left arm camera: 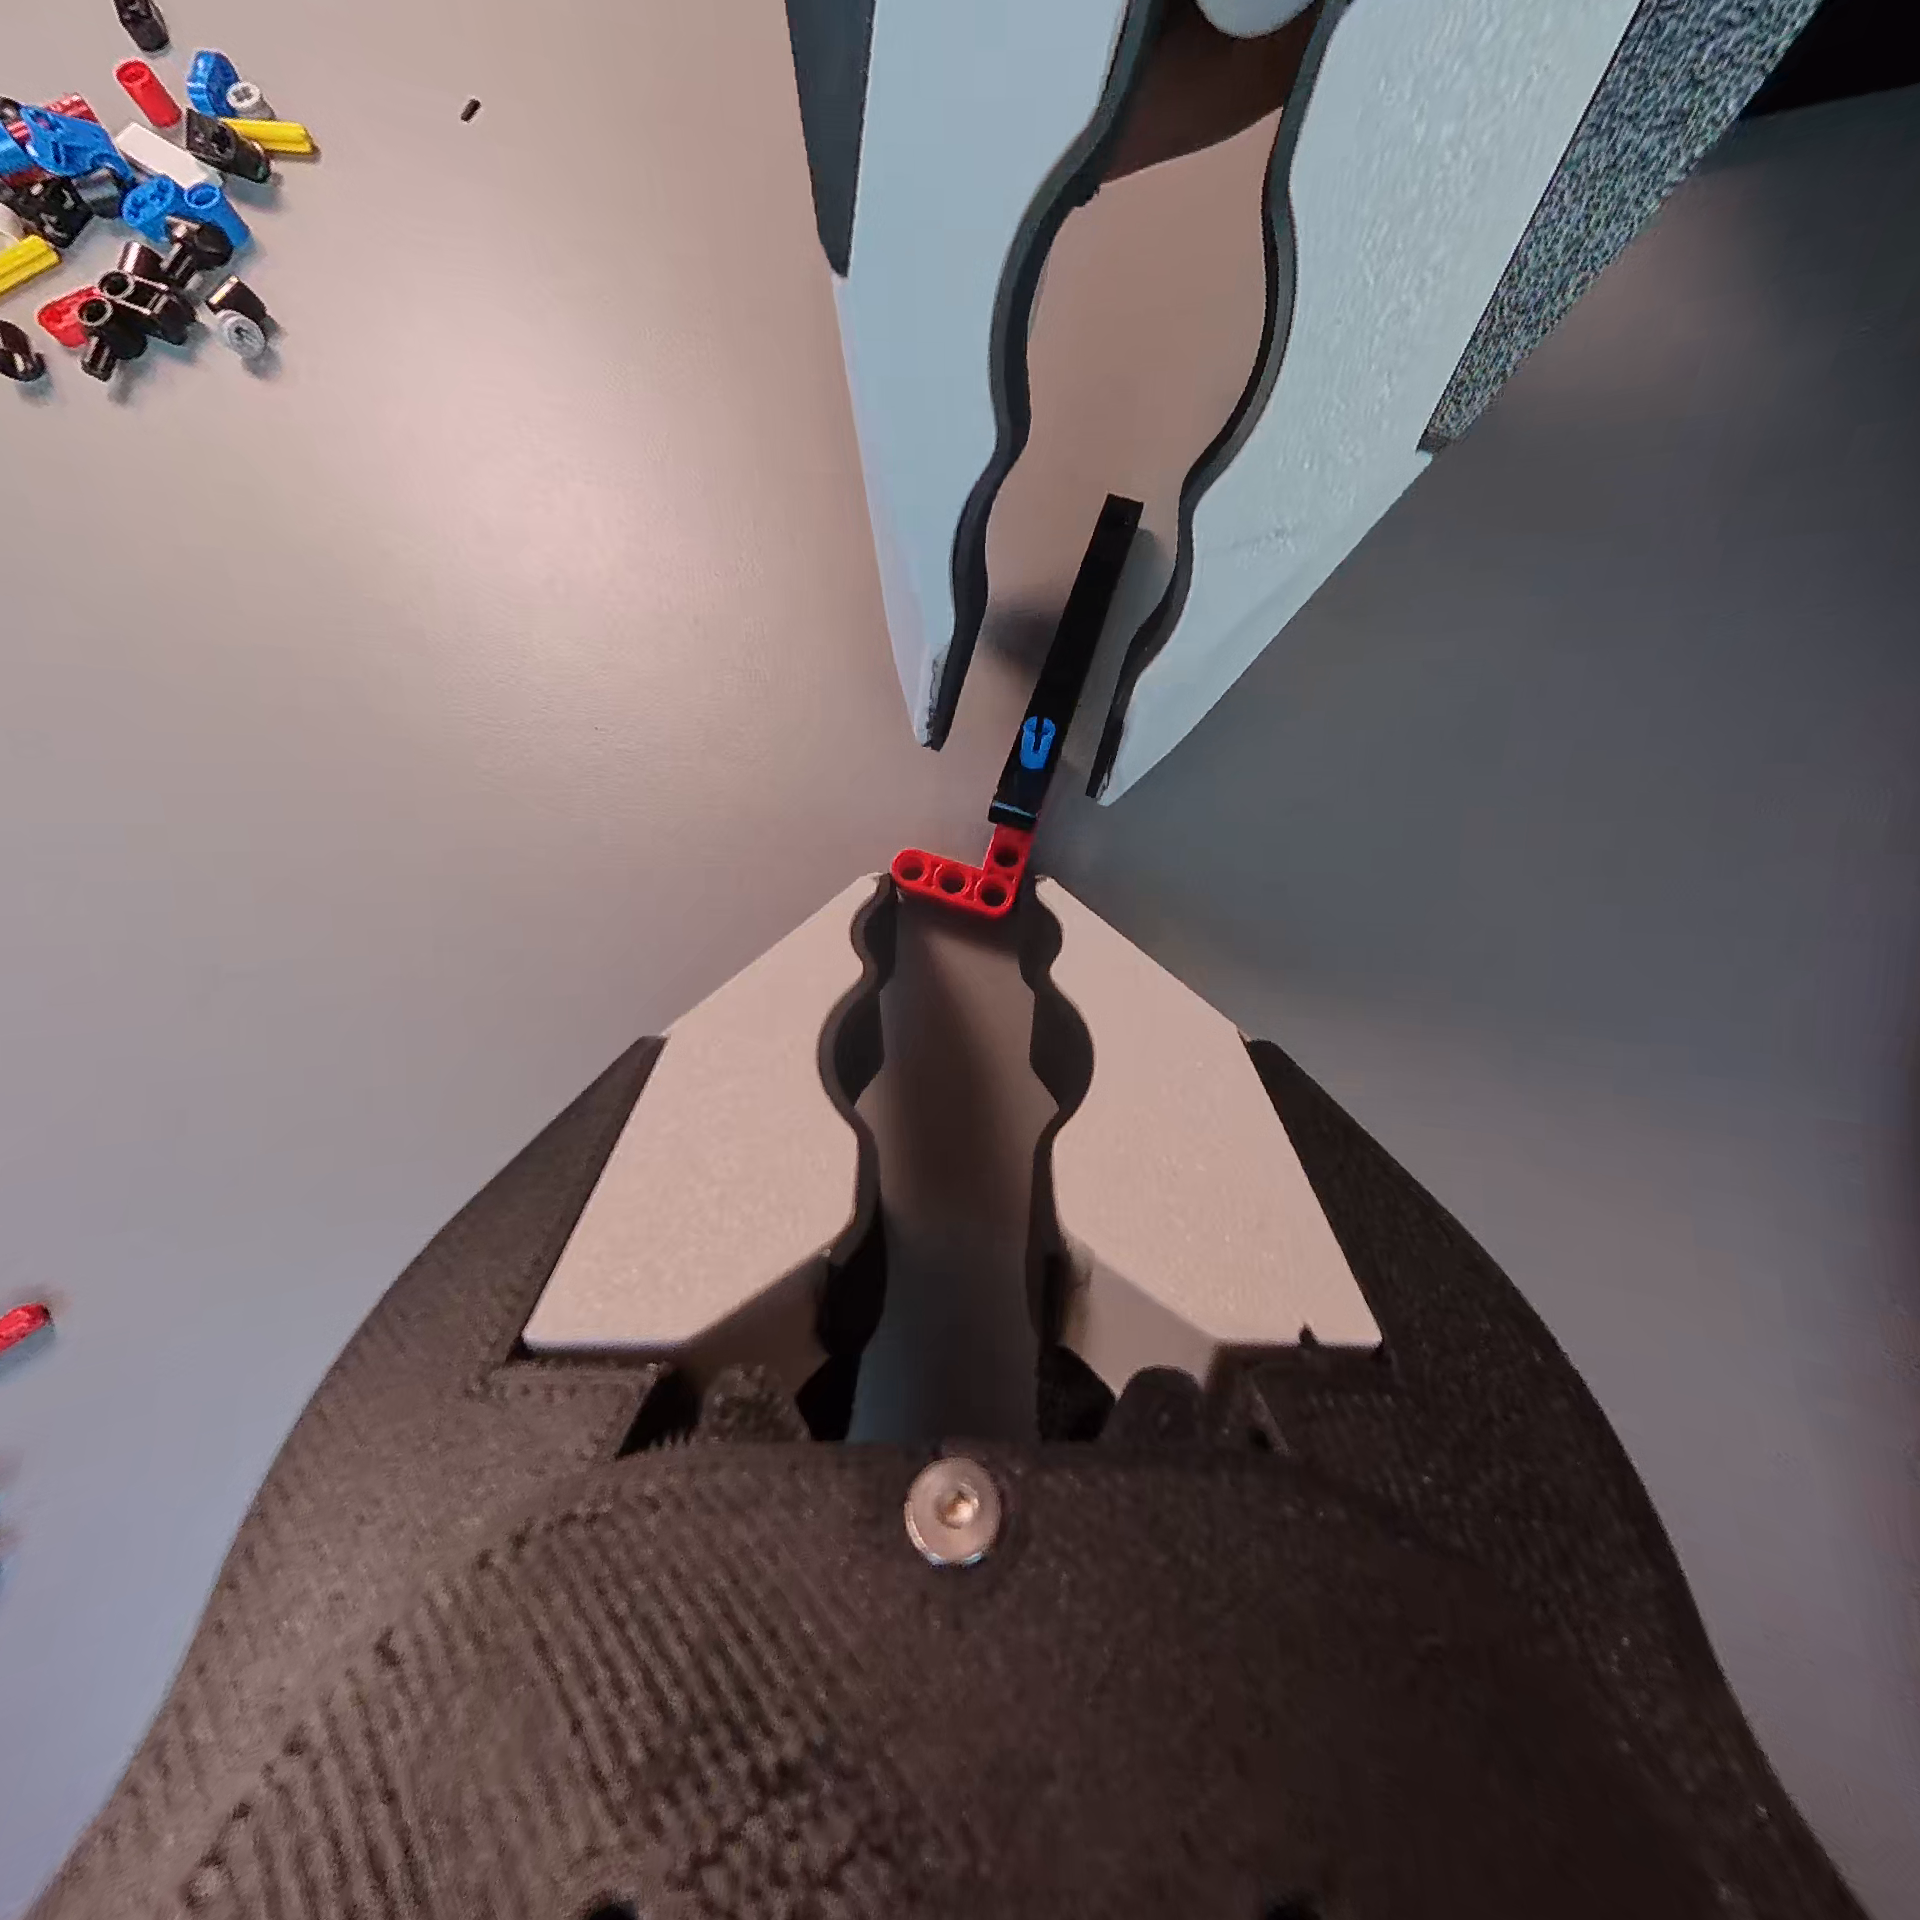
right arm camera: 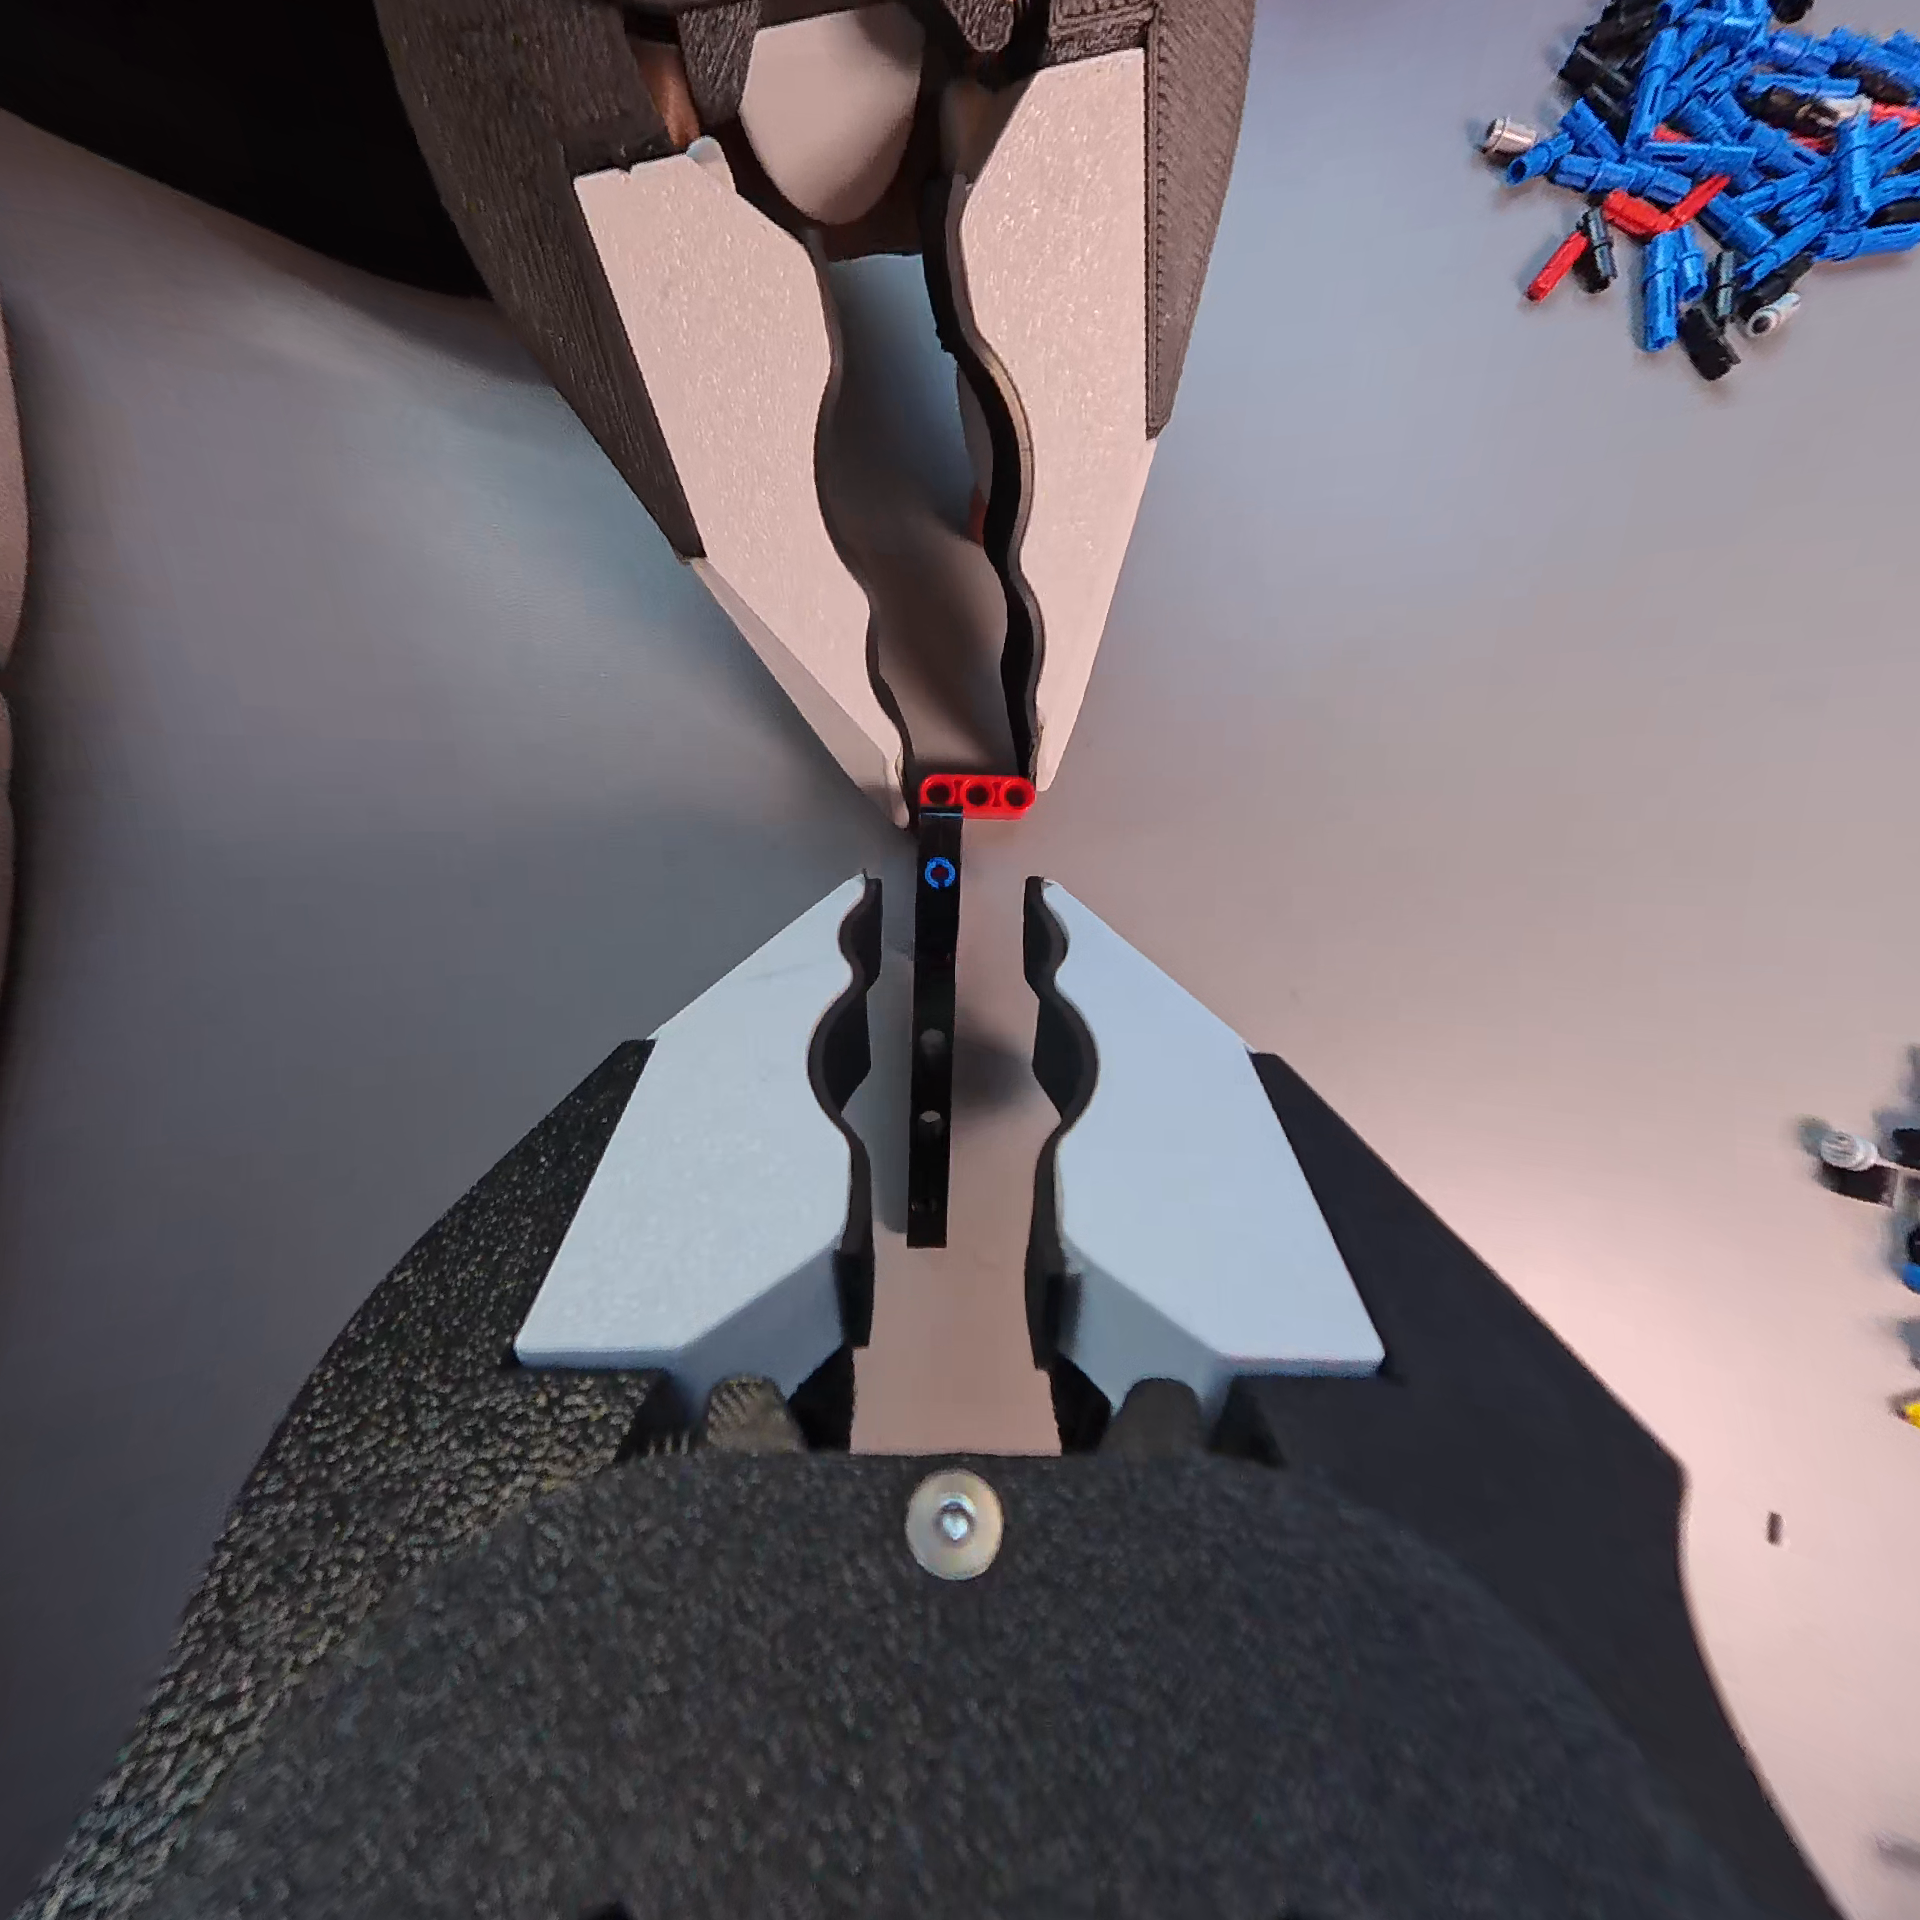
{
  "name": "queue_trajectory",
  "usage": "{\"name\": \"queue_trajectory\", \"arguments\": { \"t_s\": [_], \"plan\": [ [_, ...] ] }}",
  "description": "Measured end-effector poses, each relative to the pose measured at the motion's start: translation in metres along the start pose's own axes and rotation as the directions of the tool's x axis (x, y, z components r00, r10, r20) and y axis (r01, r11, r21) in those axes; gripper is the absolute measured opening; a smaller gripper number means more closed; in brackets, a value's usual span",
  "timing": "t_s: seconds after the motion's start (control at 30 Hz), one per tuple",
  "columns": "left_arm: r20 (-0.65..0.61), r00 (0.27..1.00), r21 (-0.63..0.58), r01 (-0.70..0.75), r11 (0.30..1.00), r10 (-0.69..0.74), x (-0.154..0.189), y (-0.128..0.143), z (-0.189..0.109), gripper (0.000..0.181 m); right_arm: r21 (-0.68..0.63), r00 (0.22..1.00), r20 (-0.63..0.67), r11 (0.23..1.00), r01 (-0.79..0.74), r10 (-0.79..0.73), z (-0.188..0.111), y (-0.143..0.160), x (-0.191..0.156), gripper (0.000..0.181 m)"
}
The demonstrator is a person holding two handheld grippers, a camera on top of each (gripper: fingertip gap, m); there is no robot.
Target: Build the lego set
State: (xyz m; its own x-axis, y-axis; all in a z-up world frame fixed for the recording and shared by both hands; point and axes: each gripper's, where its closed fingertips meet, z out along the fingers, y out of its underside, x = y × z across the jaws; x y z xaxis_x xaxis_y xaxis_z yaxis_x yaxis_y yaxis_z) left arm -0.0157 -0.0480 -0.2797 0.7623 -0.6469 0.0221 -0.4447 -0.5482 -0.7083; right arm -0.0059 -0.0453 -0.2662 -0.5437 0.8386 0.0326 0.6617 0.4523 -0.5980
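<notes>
Left claw (left arm camera: 961, 881) gripping red L-beam (left arm camera: 961, 881), black beam (right arm camera: 932, 1039) lengthwise inside parted right claw (right arm camera: 948, 883).

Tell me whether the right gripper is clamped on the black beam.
No: the right gripper stands open, with a visible gap on each side of the black beam.

Plain grey table (left arm camera: 520, 727), matte, glare patches in both wrist views. Left wrist view: loose pile of small lego parts (left arm camera: 125, 208) at the far left, blue, black, red, yellow and grey mixed, one red piece (left arm camera: 23, 1328) alone near the left edge. Right wrist view: heap of blue pins (right arm camera: 1745, 156) with red and black bits upper right, a few blurred parts (right arm camera: 1870, 1164) at the right edge.
</notes>
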Motion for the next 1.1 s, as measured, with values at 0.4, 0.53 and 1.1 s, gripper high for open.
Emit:
{"name": "queue_trajectory", "arguments": {
  "t_s": [0.4, 0.53, 1.1],
  "plan": [
    [-0.015, 0.996, 0.045, -0.091, 0.995, 0.092, -0.0001, -0.0027, -0.0007, 0.04, -0.024, 0.999, 0.05, 1.0, -0.013, 0.014, 0.003, -0.005, -0.0036, 0.006],
    [-0.036, 0.992, 0.072, -0.116, 0.991, 0.118, 0.0026, -0.0055, 0.0039, 0.031, -0.083, 0.998, 0.055, 0.997, 0.003, 0.001, 0.0037, -0.0045, -0.0033, 0.006],
    [-0.02, 0.988, 0.073, -0.154, 0.985, 0.155, 0.002, -0.0044, 0.0029, 0.023, 0.003, 0.999, 0.044, 1.0, 0.022, -0.022, 0.0058, -0.0061, -0.0052, 0.025]
  ]
}}
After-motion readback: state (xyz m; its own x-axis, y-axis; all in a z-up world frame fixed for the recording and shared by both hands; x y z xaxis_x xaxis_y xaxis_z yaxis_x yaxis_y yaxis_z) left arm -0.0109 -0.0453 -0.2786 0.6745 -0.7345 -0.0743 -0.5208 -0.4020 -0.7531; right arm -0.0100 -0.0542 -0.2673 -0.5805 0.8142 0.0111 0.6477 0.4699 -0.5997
